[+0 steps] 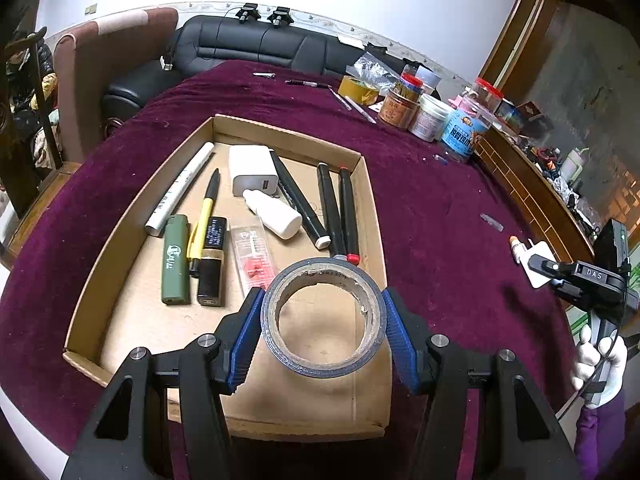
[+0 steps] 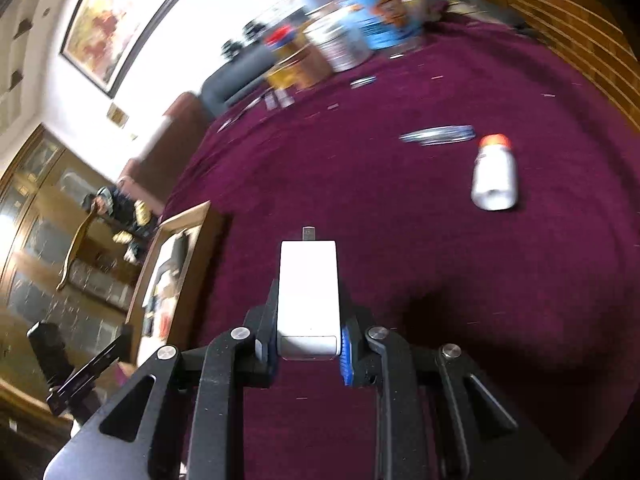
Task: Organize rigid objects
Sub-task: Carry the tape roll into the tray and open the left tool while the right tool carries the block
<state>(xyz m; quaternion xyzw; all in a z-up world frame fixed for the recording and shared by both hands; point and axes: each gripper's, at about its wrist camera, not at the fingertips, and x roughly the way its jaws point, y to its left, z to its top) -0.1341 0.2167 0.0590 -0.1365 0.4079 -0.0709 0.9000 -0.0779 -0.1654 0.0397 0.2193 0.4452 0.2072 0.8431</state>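
Observation:
My left gripper [image 1: 324, 320] is shut on a grey tape roll [image 1: 324, 276], held over the near right part of a shallow cardboard tray [image 1: 120, 248]. The tray holds a white charger [image 1: 252, 170], a white dropper bottle [image 1: 274, 214], several markers and pens [image 1: 340, 208], a green lighter [image 1: 175, 260] and a black lighter [image 1: 211, 258]. My right gripper [image 2: 308, 344] is shut on a white rectangular adapter [image 2: 308, 288], above the maroon cloth. It also shows in the left wrist view [image 1: 538, 264] at the far right. A small white bottle with an orange cap [image 2: 494, 174] lies on the cloth.
Jars and tubs [image 1: 432, 112] and a yellow tape roll [image 1: 358, 89] stand at the table's far right. Loose pens [image 1: 308, 83] lie at the back. A flat blue-grey strip [image 2: 438, 135] lies by the small bottle. The tray [image 2: 180, 264] shows at the left in the right wrist view.

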